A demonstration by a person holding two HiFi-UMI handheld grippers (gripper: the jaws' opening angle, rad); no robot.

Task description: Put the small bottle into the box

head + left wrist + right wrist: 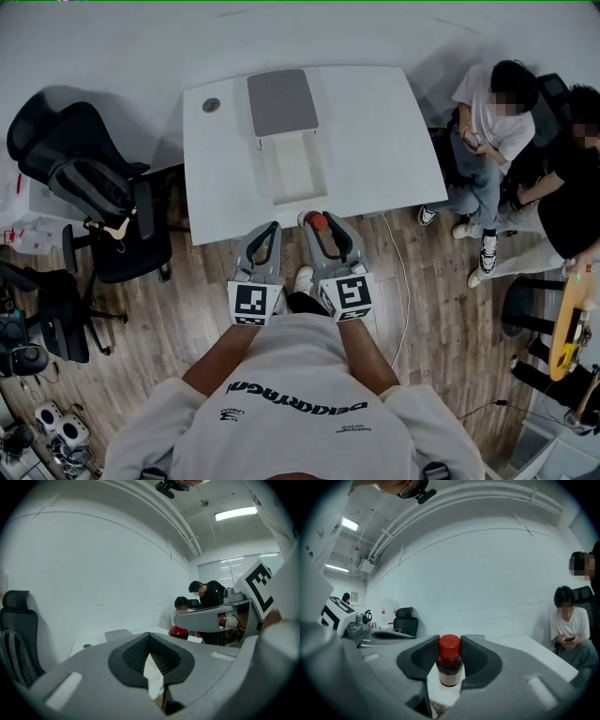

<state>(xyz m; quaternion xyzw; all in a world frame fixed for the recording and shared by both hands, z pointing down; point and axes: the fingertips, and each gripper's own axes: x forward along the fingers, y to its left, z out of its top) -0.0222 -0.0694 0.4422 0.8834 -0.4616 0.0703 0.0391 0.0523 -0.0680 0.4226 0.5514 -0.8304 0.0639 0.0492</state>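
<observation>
Though right hand-held gripper (450, 640) clamps small bottle (450, 668), head view shows only red cap (319, 222); left hand-held gripper (149, 637) closed, empty.

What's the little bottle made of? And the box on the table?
The small bottle: likely clear plastic or glass, since red liquid shows through; its red cap looks like smooth plastic. The box: probably matte white cardboard or plastic, with a grey lid.
</observation>
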